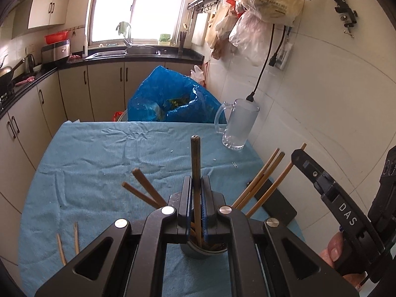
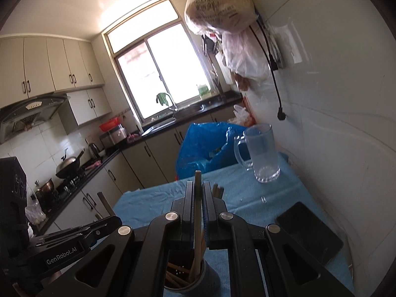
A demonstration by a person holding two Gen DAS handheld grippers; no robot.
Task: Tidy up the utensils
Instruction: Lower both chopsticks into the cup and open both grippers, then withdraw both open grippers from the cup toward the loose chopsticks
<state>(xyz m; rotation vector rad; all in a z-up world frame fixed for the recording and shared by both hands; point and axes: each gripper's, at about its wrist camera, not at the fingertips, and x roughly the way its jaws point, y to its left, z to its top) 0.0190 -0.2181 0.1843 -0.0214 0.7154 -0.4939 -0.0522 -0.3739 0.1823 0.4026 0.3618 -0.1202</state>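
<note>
Right now a dark chopstick (image 1: 195, 163) stands upright, pinched between the pressed-together jaws of the left gripper (image 1: 197, 198), its lower end down inside a grey cylindrical holder (image 1: 198, 253) on the blue cloth (image 1: 99, 153) covering the table. More chopsticks lean out of that holder to both sides, and two loose chopsticks (image 1: 68, 242) lie on the cloth to the left. The right gripper (image 2: 198, 198) likewise clamps a paler chopstick (image 2: 197, 217), whose lower end reaches into the same holder (image 2: 208, 278) among others. A black phone (image 2: 309, 232) lies flat on the cloth near the wall. Farther off stands an empty glass mug (image 2: 263, 153), with a blue plastic bag (image 1: 170, 96) beyond the table edge.
</note>
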